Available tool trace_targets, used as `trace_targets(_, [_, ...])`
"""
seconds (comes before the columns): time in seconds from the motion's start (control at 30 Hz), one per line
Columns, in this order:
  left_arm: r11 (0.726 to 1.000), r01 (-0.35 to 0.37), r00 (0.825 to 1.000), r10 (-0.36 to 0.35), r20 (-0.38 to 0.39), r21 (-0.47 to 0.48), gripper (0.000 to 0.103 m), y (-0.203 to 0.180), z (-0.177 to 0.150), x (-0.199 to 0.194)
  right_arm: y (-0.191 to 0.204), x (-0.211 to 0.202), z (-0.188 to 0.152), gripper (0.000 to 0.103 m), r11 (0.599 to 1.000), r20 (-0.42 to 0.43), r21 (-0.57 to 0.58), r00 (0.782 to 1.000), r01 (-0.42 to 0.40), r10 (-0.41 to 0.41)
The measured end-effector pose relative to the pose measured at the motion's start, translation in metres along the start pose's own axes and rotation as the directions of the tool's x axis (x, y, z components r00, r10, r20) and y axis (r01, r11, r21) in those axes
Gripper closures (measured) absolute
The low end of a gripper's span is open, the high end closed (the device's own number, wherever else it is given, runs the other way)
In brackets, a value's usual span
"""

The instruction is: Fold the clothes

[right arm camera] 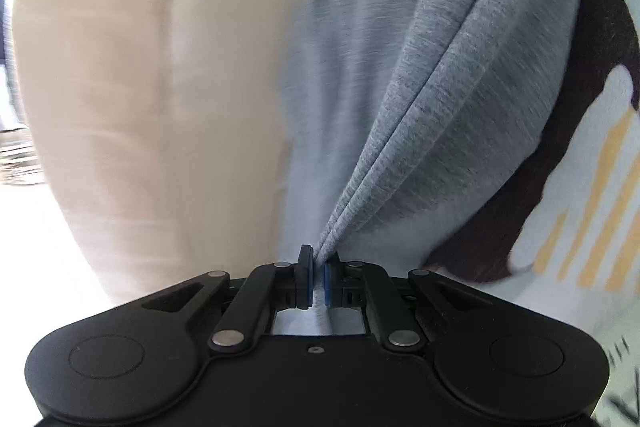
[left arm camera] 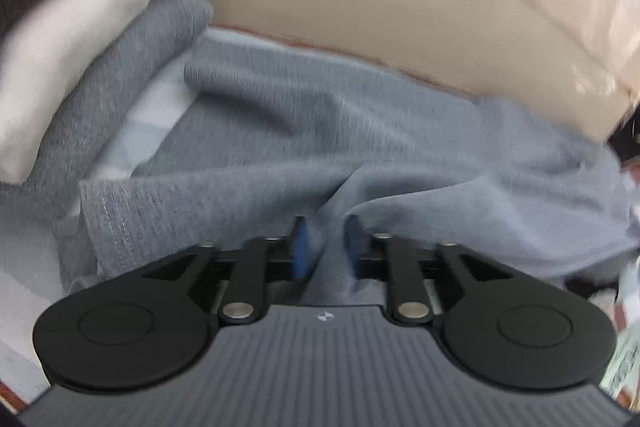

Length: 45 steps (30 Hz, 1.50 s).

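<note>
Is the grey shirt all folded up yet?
Not yet. The grey shirt lies rumpled and loosely doubled, and the right gripper pinches a bunched edge of it.

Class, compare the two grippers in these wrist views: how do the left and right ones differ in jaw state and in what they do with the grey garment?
The left gripper has its jaws apart, with grey garment lying loosely between the pads; the right gripper has its jaws nearly together, pinching a bunched fold. The cloth before the left gripper lies slack and rumpled, while that from the right gripper rises in taut pleats. Both have black frames and blue pads.
</note>
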<state>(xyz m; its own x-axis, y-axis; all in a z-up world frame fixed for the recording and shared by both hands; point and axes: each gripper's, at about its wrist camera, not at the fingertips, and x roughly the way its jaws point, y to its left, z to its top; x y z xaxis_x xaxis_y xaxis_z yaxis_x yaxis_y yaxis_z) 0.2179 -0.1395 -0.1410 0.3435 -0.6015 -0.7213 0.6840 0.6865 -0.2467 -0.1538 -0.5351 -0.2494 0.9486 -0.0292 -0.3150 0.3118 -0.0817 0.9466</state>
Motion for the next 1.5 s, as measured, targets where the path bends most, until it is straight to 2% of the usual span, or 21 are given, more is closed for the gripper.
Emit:
trace_targets(0.17, [0.981,0.09,0.995,-0.081,-0.055,0.17,0.056,-0.025,-0.015,-0.013,0.015,-0.029,0.004,0.095,0.995,0.017,-0.093,0.999,-0.031,0.033])
trace_targets(0.23, [0.959,0.141,0.989,-0.126,-0.078,0.246,0.033,-0.038,-0.024,-0.02,0.016,-0.029,0.004,0.095,0.994,0.013,-0.106,0.999,-0.028,0.03])
trace_targets(0.27, [0.94,0.17,0.984,-0.146,-0.104,0.294,0.026,-0.047,-0.031,-0.02,0.017,-0.028,0.004,0.095,0.992,0.007,-0.117,0.999,-0.035,0.036])
trace_targets(0.3, [0.91,0.186,0.98,-0.145,-0.137,0.37,0.019,-0.059,-0.041,-0.018,0.018,-0.027,0.004,0.095,0.991,0.002,-0.129,0.999,-0.041,0.042])
trace_targets(0.37, [0.821,0.129,0.984,-0.037,-0.173,0.556,0.019,-0.085,-0.062,-0.006,0.022,-0.026,0.004,0.095,0.988,-0.004,-0.15,0.999,-0.046,0.046])
trace_targets(0.43, [0.716,0.052,0.985,0.079,-0.155,0.696,0.019,-0.103,-0.081,0.008,0.026,-0.026,0.007,0.095,0.985,-0.012,-0.167,0.999,-0.052,0.051])
trace_targets(0.5, [0.657,0.003,0.988,0.116,-0.104,0.754,0.015,-0.109,-0.088,0.015,0.031,-0.026,0.009,0.095,0.982,-0.017,-0.179,0.998,-0.062,0.06])
trace_targets(0.53, [0.66,-0.011,0.989,0.117,-0.088,0.751,0.023,-0.108,-0.087,0.015,0.033,-0.027,0.009,0.095,0.98,-0.018,-0.183,0.997,-0.077,0.075])
trace_targets(0.57, [0.696,-0.023,0.99,0.114,-0.079,0.717,0.03,-0.104,-0.081,0.014,0.036,-0.028,0.008,0.095,0.978,-0.021,-0.186,0.995,-0.095,0.093])
trace_targets(0.6, [0.746,-0.03,0.99,0.113,-0.081,0.666,0.043,-0.096,-0.074,0.012,0.038,-0.027,0.006,0.095,0.974,-0.027,-0.189,0.993,-0.121,0.118])
trace_targets(0.67, [0.816,-0.082,0.985,0.153,-0.077,0.572,0.092,-0.077,-0.061,0.009,0.044,-0.027,0.002,0.095,0.964,-0.038,-0.213,0.988,-0.157,0.152])
trace_targets(0.7, [0.843,-0.113,0.981,0.178,-0.075,0.525,0.1,-0.068,-0.054,0.007,0.047,-0.03,0.0,0.095,0.959,-0.044,-0.228,0.986,-0.167,0.162])
trace_targets(0.77, [0.879,-0.175,0.979,0.202,-0.014,0.444,0.1,-0.052,-0.041,-0.014,0.049,-0.045,-0.001,0.095,0.952,-0.061,-0.253,0.985,-0.17,0.16])
trace_targets(0.8, [0.888,-0.208,0.977,0.207,0.047,0.411,0.1,-0.048,-0.034,-0.034,0.05,-0.051,0.001,0.095,0.95,-0.069,-0.262,0.986,-0.167,0.154])
trace_targets(0.9, [0.899,-0.281,0.953,0.219,0.21,0.336,0.1,-0.043,-0.019,-0.108,0.049,-0.088,0.005,0.095,0.937,-0.114,-0.309,0.984,-0.166,0.137])
trace_targets(0.97, [0.906,-0.276,0.951,0.21,0.226,0.32,0.1,-0.038,-0.024,-0.146,0.041,-0.097,-0.009,0.095,0.926,-0.141,-0.329,0.979,-0.186,0.146])
trace_targets(1.03, [0.906,-0.264,0.961,0.218,0.171,0.331,0.1,-0.034,-0.037,-0.163,0.028,-0.107,-0.021,0.095,0.922,-0.164,-0.332,0.975,-0.198,0.15])
trace_targets(1.13, [0.886,-0.244,0.969,0.242,0.055,0.395,0.1,-0.038,-0.057,-0.162,-0.002,-0.115,-0.033,0.095,0.93,-0.167,-0.353,0.985,-0.102,0.044])
trace_targets(1.23, [0.888,-0.205,0.969,0.243,-0.04,0.412,0.1,-0.041,-0.072,-0.154,-0.018,-0.128,-0.04,0.096,0.917,-0.154,-0.398,0.986,-0.009,-0.057])
trace_targets(1.4, [0.888,-0.156,0.96,0.24,-0.147,0.433,0.1,-0.052,-0.082,-0.138,-0.001,-0.149,-0.048,0.096,0.797,-0.09,-0.598,0.98,0.09,-0.178])
trace_targets(1.5, [0.89,-0.166,0.958,0.247,-0.144,0.424,0.1,-0.06,-0.082,-0.142,0.006,-0.14,-0.04,0.096,0.775,-0.064,-0.625,0.983,0.094,-0.17])
